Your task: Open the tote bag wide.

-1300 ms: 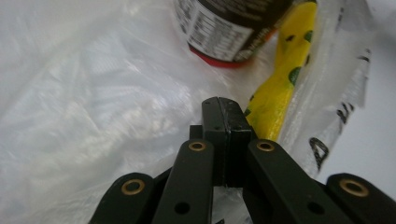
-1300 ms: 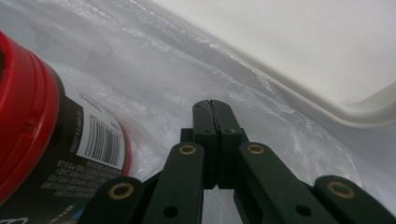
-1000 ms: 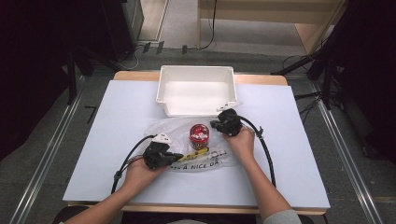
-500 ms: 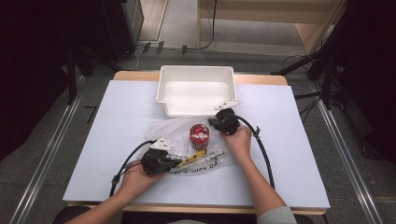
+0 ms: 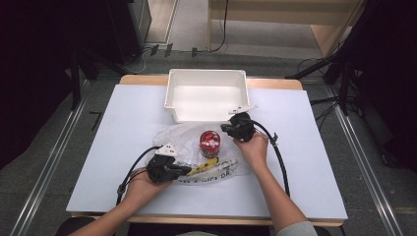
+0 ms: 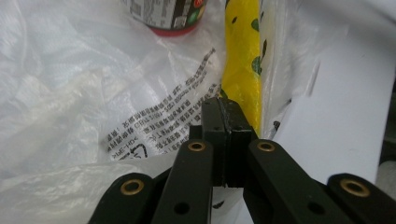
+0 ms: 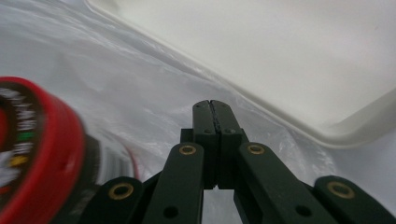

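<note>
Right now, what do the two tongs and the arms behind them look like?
Both the left tongs and right tongs are black, each topped by a pale three-cornered plate and trailing a black cable. Brass rivets dot the linkages. The right arm ends in a grey sleeve.

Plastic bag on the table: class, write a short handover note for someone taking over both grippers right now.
Left gripper: jaws shut, apparently pinching the near edge of the bag, next to the yellow packet.
Right gripper: jaws shut at the bag's far edge, beside the bin; whether film is pinched cannot be told.
Things: red-lidded can upright and yellow packet lying, both at the bag; the white bin is empty.
Done: both ends of the bag reached.
Left: probably getting the can and packet out of the bag and into the bin.
</note>
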Action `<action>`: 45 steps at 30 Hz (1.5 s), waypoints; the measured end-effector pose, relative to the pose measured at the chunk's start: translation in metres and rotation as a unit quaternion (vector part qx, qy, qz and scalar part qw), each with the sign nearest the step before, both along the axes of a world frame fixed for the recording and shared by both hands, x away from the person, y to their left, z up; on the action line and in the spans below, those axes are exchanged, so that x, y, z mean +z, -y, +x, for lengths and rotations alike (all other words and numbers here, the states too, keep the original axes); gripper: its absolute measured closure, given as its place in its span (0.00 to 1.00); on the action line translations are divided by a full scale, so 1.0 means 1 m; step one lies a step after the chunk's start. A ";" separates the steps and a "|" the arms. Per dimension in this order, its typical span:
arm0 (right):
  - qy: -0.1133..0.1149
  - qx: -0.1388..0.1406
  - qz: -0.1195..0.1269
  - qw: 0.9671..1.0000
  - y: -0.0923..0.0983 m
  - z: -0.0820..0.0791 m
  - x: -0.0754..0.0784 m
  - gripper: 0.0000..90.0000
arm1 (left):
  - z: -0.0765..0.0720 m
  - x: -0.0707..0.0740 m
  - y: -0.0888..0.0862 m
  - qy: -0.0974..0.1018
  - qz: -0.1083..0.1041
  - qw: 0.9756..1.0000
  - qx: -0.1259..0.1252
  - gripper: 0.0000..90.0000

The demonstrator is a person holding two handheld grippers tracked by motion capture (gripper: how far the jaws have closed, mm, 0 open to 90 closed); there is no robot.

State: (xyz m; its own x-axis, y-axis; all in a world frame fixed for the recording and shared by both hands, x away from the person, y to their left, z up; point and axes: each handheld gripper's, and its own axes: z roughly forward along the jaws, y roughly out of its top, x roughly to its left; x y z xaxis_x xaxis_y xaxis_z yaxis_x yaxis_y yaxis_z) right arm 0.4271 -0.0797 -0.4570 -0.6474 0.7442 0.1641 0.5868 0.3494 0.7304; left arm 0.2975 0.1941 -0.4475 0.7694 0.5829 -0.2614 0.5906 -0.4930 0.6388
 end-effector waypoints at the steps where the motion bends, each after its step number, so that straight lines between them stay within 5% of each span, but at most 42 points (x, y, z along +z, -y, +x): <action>1: 0.003 0.004 0.003 1.000 0.001 -0.002 0.004 1.00 | 0.000 0.004 -0.001 0.002 0.000 1.000 -0.002 1.00; 9: 0.021 0.042 0.012 0.999 0.004 -0.034 0.033 1.00 | -0.005 0.034 -0.009 0.004 -0.012 1.000 -0.010 1.00; 14: 0.014 0.046 0.017 0.999 0.009 -0.043 0.034 1.00 | -0.005 0.052 -0.012 0.016 -0.018 1.000 -0.016 1.00; 25: -0.003 0.051 0.006 0.999 0.019 -0.063 0.020 1.00 | 0.041 0.084 0.001 0.031 -0.027 0.999 -0.021 1.00; 35: -0.010 0.051 0.006 0.999 0.024 -0.073 0.014 1.00 | 0.083 0.088 0.011 0.032 -0.017 0.999 -0.012 1.00; 45: -0.015 0.059 0.007 0.998 0.020 -0.078 0.008 1.00 | 0.124 0.060 0.019 0.039 0.011 0.999 -0.004 1.00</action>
